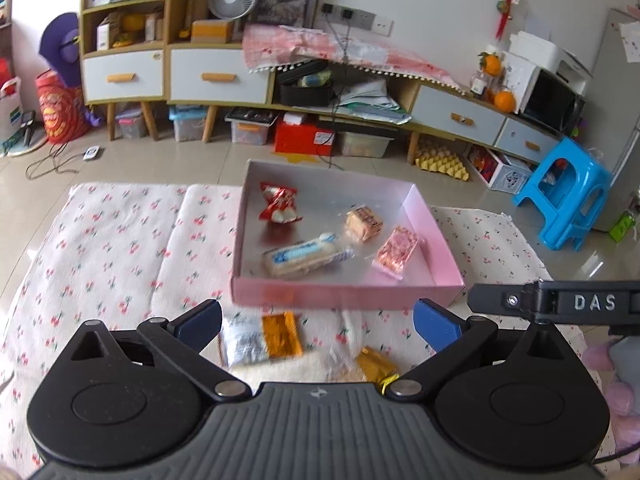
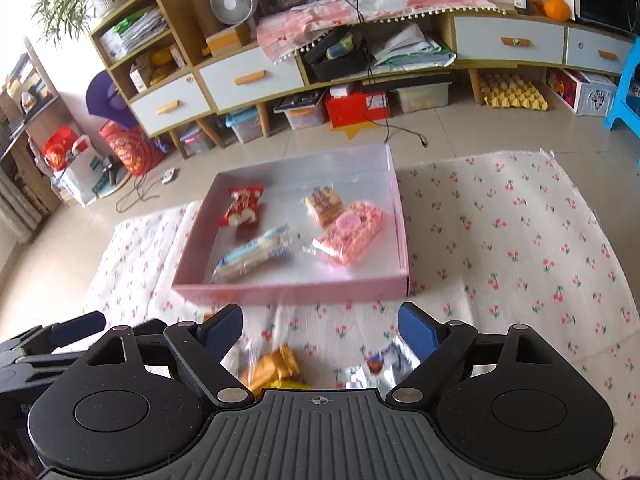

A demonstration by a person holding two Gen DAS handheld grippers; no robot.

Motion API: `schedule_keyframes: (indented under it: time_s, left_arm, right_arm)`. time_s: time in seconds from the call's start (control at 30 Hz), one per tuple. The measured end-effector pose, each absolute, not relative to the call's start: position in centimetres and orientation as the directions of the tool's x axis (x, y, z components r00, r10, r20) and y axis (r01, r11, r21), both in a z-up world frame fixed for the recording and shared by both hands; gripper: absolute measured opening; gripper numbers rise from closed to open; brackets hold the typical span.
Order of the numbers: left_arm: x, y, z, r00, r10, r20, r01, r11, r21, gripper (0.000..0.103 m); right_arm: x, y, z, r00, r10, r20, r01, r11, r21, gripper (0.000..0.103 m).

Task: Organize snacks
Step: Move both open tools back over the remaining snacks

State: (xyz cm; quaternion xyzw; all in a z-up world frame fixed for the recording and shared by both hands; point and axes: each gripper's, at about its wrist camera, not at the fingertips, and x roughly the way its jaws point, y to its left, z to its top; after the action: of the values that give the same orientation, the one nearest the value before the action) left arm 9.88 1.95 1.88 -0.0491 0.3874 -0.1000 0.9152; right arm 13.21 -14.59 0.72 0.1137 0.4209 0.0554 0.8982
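A shallow pink box (image 1: 344, 294) (image 2: 288, 291) lies on the cherry-print cloth. Inside it are a red snack pack (image 1: 278, 203) (image 2: 242, 207), a long blue-and-white wafer pack (image 1: 306, 255) (image 2: 256, 254), a small biscuit pack (image 1: 363, 223) (image 2: 323, 205) and a pink pack (image 1: 397, 252) (image 2: 352, 232). My left gripper (image 1: 318, 326) stands open just short of the box, above a white-and-orange packet (image 1: 262, 338) and a yellow packet (image 1: 374, 366) on the cloth. My right gripper (image 2: 320, 330) is open too, over an orange biscuit packet (image 2: 272, 368) and a silvery-blue packet (image 2: 380, 364).
The cherry-print cloth (image 1: 120, 240) (image 2: 520, 240) covers the surface, with tiled floor beyond. Low cabinets with drawers (image 1: 216, 76) (image 2: 256, 76) line the far wall, storage boxes beneath. A blue plastic stool (image 1: 568, 192) stands at the right. The right gripper's arm (image 1: 560, 302) shows in the left wrist view.
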Motion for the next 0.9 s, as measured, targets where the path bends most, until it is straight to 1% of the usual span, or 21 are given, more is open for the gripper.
schedule_keyframes:
  time_s: [0.37, 0.53, 0.73, 0.9]
  left_arm:
    - [7.0, 2.8, 0.8, 0.668, -0.175, -0.724, 0.129, 0.984, -0.119, 0.102]
    - [6.1, 3.8, 0.1, 0.668, -0.189, -0.72, 0.118, 0.982, -0.149, 0.102]
    - [5.3, 5.4, -0.8, 0.653, -0.188, -0.734, 0.11, 0.982, -0.153, 0.102]
    - [5.2, 6.5, -1.7, 0.626, -0.185, -0.758, 0.104, 0.983, -0.154, 0.102]
  right_arm:
    - [10.4, -13.7, -0.6, 0.631, 0.188, -0.753, -0.034, 0.976, 0.215, 0.089]
    - [9.3, -13.3, -1.2, 0.635, 0.19, -0.749, -0.067, 0.979, 0.191, 0.089]
    - [8.4, -13.9, -2.2, 0.615, 0.238, -0.752, -0.094, 0.969, 0.23, 0.09]
    - [8.0, -14.6, -3.0, 0.593, 0.246, -0.767, -0.092, 0.967, 0.239, 0.09]
